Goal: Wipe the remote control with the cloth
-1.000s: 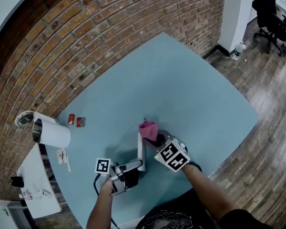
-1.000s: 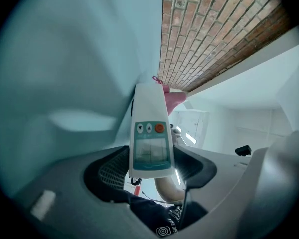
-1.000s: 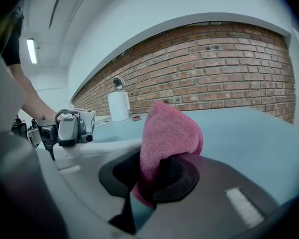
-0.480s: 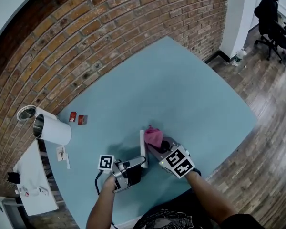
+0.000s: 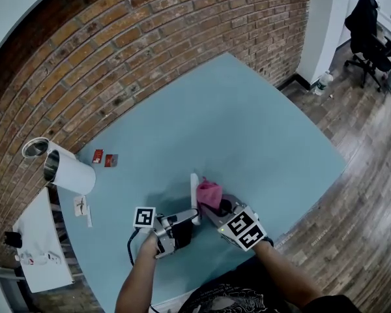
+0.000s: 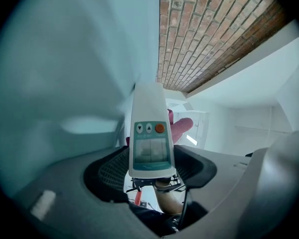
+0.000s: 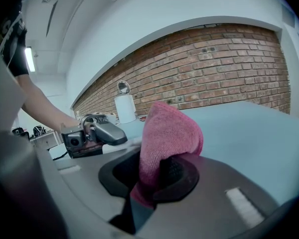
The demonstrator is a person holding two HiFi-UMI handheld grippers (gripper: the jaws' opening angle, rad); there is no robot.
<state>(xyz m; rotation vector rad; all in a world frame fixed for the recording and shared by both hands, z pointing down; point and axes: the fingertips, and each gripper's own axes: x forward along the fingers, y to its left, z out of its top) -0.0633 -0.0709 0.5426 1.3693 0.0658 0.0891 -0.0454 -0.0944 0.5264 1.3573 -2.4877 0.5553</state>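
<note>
The white remote control [image 5: 194, 195] sticks out level over the blue table [image 5: 247, 116], its near end clamped in my left gripper [image 5: 182, 225]. In the left gripper view the remote [image 6: 149, 133] shows two arrow buttons, an orange button and a small screen, and my left gripper [image 6: 149, 167] is shut on it. My right gripper [image 5: 220, 208] is shut on the pink cloth [image 5: 208, 192], which lies against the remote's right side. The right gripper view has the cloth [image 7: 167, 131] bunched up out of my right gripper [image 7: 149, 176], with the left gripper [image 7: 92, 132] just beyond it.
A white cylinder [image 5: 70, 177] lies at the table's left edge beside a metal-rimmed cup [image 5: 34, 149]. Two small red items [image 5: 104, 158] lie near them. A white shelf [image 5: 42, 253] stands left of the table. An office chair [image 5: 371, 25] and a bottle [image 5: 319, 82] are on the wooden floor.
My right gripper has slid the pink cloth along the remote from its far end toward the left gripper. The left gripper has kept the remote still.
</note>
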